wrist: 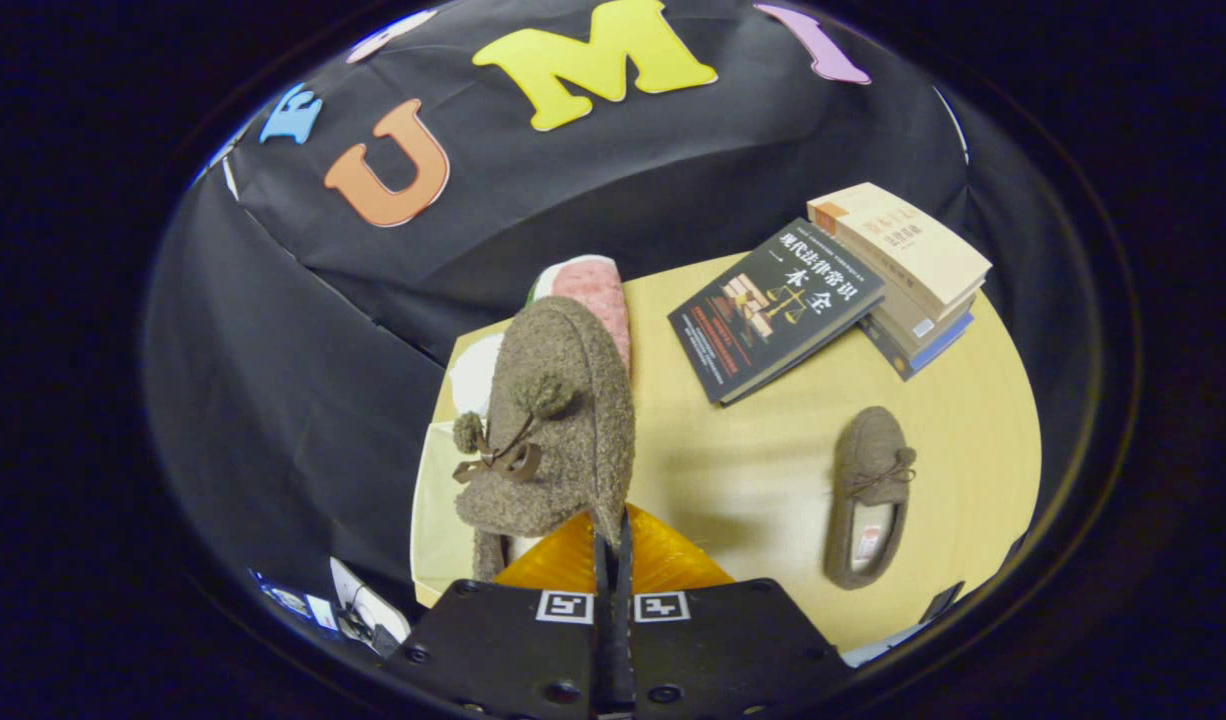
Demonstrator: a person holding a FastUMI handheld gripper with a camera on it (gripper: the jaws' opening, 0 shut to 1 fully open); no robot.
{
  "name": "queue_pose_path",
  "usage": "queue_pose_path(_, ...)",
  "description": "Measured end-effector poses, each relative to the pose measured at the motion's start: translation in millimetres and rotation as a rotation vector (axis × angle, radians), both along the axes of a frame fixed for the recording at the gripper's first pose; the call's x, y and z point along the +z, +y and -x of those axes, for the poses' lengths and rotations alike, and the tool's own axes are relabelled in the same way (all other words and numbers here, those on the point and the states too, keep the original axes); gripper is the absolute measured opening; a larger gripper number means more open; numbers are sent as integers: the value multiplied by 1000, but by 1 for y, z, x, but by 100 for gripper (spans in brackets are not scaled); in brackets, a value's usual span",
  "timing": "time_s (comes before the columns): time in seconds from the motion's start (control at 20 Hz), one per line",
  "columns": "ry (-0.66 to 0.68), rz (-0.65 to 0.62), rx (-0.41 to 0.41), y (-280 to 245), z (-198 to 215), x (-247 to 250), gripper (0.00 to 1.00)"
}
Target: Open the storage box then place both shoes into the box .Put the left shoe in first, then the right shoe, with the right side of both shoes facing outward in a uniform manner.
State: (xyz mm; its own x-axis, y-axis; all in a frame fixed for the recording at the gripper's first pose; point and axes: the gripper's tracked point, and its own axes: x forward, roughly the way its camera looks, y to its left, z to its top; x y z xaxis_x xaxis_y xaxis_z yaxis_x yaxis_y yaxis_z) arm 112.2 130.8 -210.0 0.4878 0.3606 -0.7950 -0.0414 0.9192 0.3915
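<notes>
My gripper [613,530] is shut on the rim of a brown fuzzy shoe [558,420], which hangs lifted in front of the fingers with its bow and pom-poms turned toward me. Under and left of this shoe is a pale storage box [431,520]. An orange ribbed panel [663,562] shows just beneath the fingers. The second brown shoe [868,495] lies flat on the yellow table [753,470], off to the right of the fingers, with its toe pointing away and its opening up.
A black book [773,310] leans on a stack of books [908,270] at the table's far right. Behind the held shoe is a pink, white and green plush thing [595,290]. Black cloth walls close the far side and the left.
</notes>
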Motion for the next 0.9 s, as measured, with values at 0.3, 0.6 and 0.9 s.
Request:
queue_pose_path(0.3, 59, -35, 44, 102, 9, -10, 0)
queue_pose_path(0.6, 192, 20, 42, 174, 16, -84, 0)
queue_pose_path(0.9, 349, 132, 5, 214, 7, -184, 1)
